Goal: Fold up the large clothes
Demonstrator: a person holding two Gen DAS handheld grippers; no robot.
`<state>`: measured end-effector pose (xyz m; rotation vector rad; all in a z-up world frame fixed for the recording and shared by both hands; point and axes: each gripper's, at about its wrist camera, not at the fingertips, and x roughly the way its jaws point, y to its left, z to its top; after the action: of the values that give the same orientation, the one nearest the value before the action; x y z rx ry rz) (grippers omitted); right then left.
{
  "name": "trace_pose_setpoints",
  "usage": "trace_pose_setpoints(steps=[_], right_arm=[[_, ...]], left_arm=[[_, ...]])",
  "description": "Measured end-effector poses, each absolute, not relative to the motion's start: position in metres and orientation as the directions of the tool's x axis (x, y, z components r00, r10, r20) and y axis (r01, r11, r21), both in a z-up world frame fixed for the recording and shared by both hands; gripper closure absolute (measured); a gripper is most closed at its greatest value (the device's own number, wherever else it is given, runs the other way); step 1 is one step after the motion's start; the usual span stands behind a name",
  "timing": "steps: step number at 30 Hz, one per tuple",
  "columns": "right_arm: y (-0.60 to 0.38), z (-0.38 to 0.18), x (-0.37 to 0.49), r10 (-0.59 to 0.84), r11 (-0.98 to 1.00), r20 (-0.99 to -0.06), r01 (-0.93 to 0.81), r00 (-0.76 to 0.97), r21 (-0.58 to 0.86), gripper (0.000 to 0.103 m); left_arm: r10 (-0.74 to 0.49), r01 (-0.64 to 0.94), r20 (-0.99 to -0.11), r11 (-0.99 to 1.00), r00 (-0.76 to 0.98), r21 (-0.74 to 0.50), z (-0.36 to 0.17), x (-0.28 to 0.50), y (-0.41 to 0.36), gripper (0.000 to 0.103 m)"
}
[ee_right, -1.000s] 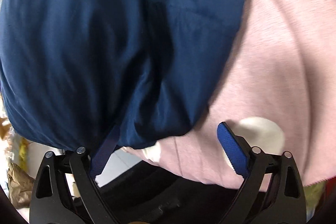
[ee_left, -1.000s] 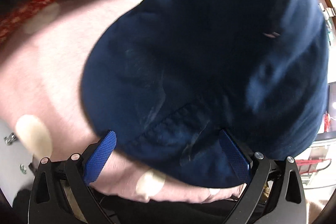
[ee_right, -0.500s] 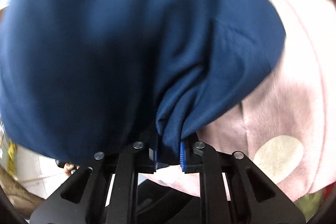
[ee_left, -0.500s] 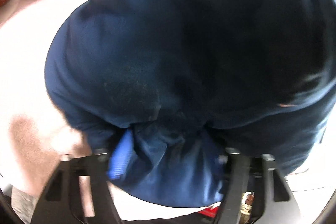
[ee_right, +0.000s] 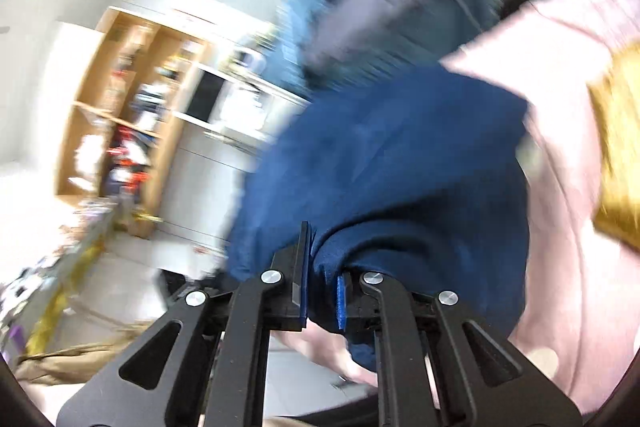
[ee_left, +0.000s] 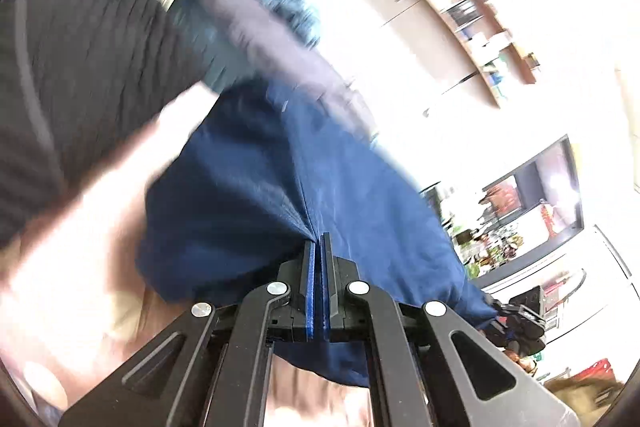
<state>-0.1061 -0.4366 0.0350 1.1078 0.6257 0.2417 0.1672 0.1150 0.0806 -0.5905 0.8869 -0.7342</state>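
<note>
Both tongs clamped on the dark navy cotton garment (ee_left: 304,179): left gripper (ee_left: 318,247) pinches a thin edge, right gripper (ee_right: 320,267) bites a thicker bunch. Garment hangs in the air between them, above the pink spotted fleece blanket (ee_right: 568,211). Step: lift and spread before folding. Next move likely needs pulling taut, then laying flat on the blanket.
</note>
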Motion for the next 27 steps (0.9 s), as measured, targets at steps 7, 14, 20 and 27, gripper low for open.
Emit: trace_pose_setpoints(steps=[7,14,20,27], right_arm=[[-0.465,0.144,-0.154,0.526,0.474,-0.117,-0.175,0.843,0.863,0.093],[-0.472,0.268,-0.218,0.598,0.507,0.189,-0.550,0.779,0.664,0.094],[-0.509,0.287,-0.214,0.552,0.464,0.348,-0.626,0.757,0.627,0.094],[-0.564,0.132,-0.054,0.262,0.530,-0.426,0.240,0.866,0.814,0.064]], left_arm=[[-0.815,0.419,-0.354,0.550,0.460,-0.722,0.112,0.112,0.114,0.102],[-0.830,0.657,-0.136,0.518,0.541,-0.548,0.254,0.037,0.127,0.102],[-0.878,0.745,-0.007,0.411,0.479,-0.525,0.313,0.035,0.115,0.100],[-0.745,0.293,-0.372,0.592,0.553,-0.750,0.156,0.191,0.073,0.022]])
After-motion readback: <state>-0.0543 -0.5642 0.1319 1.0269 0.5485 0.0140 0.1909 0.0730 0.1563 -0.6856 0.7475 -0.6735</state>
